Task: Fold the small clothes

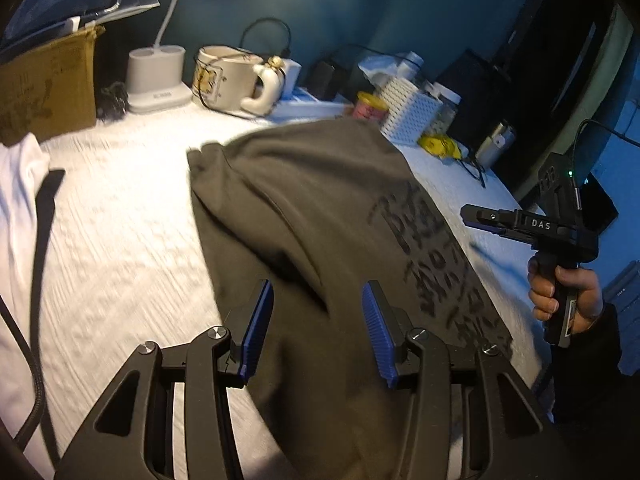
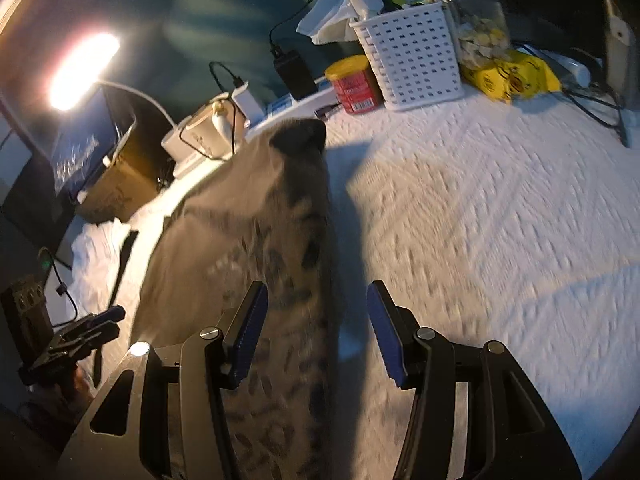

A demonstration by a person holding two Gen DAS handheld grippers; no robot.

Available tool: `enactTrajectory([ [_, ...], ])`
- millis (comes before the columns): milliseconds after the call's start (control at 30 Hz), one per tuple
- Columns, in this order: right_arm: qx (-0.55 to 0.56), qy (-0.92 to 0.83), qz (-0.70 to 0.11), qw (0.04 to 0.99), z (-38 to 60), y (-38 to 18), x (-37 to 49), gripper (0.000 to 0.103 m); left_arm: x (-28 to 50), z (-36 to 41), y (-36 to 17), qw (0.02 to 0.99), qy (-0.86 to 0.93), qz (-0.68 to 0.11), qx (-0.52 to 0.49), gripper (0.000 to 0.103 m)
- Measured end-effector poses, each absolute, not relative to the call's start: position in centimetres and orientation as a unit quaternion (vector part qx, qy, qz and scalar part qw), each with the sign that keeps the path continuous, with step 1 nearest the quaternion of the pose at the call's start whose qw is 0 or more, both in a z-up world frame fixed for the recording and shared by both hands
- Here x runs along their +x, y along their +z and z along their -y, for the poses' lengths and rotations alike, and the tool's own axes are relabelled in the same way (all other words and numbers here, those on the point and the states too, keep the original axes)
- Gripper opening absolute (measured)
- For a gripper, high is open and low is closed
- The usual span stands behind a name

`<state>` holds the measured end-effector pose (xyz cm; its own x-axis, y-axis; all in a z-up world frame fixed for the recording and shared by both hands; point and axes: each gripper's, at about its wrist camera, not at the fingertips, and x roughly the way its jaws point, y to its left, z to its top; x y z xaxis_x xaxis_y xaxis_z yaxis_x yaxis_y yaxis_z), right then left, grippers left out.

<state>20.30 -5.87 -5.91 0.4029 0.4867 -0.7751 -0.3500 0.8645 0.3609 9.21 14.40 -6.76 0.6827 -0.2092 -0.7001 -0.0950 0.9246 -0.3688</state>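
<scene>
The white textured table (image 1: 120,240) is carrying the grey-brown shirt (image 1: 312,220), which is lying in the middle with its printed letters facing up, probably spread for folding. A white garment (image 1: 20,184) is waiting at the far left. The left gripper (image 1: 318,328) is hovering over the shirt with fingers wide, holding nothing. The right gripper (image 2: 318,332) is also standing wide and empty at the shirt's right edge.

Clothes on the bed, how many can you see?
2. A grey-brown shirt with dark lettering lies across the middle, under the open left gripper. A white garment lies at the left edge, partly out of view. More could be hidden outside the pictures.
</scene>
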Motion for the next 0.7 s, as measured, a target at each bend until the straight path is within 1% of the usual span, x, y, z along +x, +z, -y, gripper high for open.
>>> enactTrajectory([
  [333, 0.056, 0.258, -0.496, 0.827, 7.8, -8.3, 13.8, 0.055, 5.7, -11.1, -8.8, 0.87, -0.088, -0.435, -0.213, 0.046],
  [367, 0.057, 0.261, -0.493, 0.828, 8.0, -8.4, 13.3, 0.055, 5.4, -10.9, -9.1, 0.868, -0.089, -0.438, -0.215, 0.045],
  [400, 0.056, 0.265, -0.488, 0.83, 8.3, -8.3, 12.6, 0.055, 5.1, -10.7, -9.3, 0.867, -0.092, -0.439, -0.217, 0.042],
  [433, 0.058, 0.271, -0.489, 0.827, 8.4, -8.4, 12.1, 0.052, 4.8, -10.2, -9.5, 0.866, -0.1, -0.439, -0.216, 0.025],
  [467, 0.062, 0.276, -0.488, 0.826, 8.7, -8.4, 11.7, 0.05, 4.6, -9.7, -9.5, 0.867, -0.107, -0.44, -0.211, 0.014],
  [500, 0.063, 0.279, -0.488, 0.824, 8.8, -8.5, 11.3, 0.045, 4.4, -9.2, -9.3, 0.867, -0.113, -0.439, -0.205, 0.002],
  [567, 0.05, 0.277, -0.487, 0.827, 8.7, -8.6, 10.5, 0.028, 4.0, -8.6, -8.8, 0.873, -0.114, -0.431, -0.197, 0.001],
  [600, 0.042, 0.276, -0.49, 0.826, 8.6, -8.8, 10.0, 0.013, 3.8, -8.7, -8.6, 0.876, -0.112, -0.426, -0.197, 0.001],
  [700, 0.019, 0.275, -0.481, 0.832, 8.1, -8.8, 8.7, 0.011, 3.3, -9.2, -7.9, 0.88, -0.104, -0.417, -0.203, 0.001],
])
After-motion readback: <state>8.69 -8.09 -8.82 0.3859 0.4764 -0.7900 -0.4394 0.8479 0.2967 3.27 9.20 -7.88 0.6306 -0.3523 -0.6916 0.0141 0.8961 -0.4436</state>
